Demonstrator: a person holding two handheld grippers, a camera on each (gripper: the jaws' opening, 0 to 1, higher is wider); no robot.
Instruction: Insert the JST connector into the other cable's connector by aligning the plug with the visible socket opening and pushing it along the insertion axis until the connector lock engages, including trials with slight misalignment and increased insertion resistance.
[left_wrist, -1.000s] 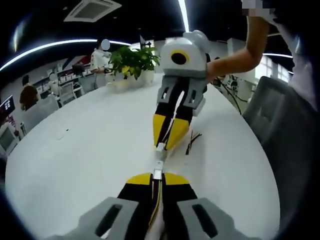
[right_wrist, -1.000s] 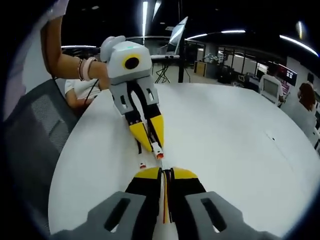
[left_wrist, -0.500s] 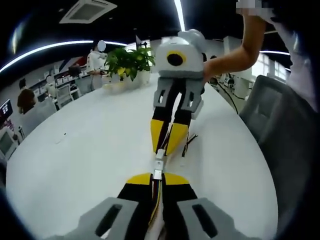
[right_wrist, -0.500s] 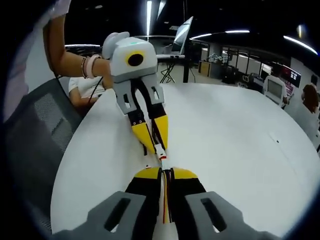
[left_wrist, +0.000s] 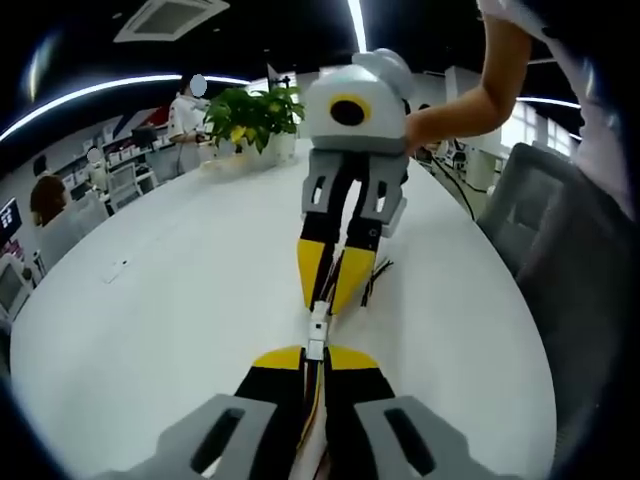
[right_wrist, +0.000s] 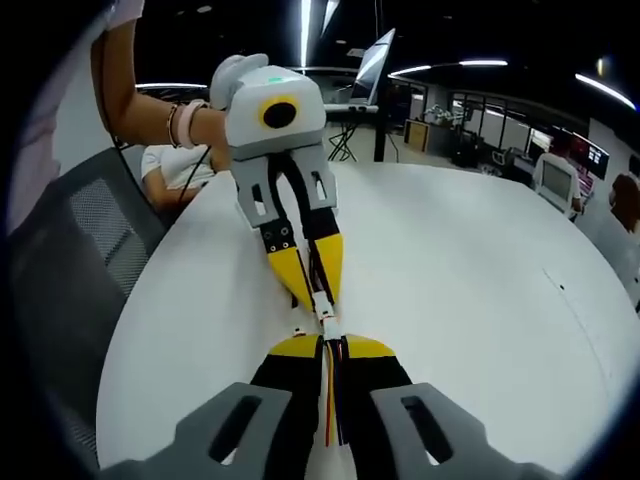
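Now both tongs (left_wrist: 316, 352) tip to tip, connectors (left_wrist: 318, 326) touching.

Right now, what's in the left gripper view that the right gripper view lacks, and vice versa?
Left gripper view: a potted plant at the far edge of the table, loose wires lying beside the right gripper, and a ceiling vent.
Right gripper view: a tripod stand, a beaded bracelet on the person's wrist, and the left gripper.
Shared: the white table, a grey mesh chair, and the white connectors meeting between both grippers' shut yellow tips.
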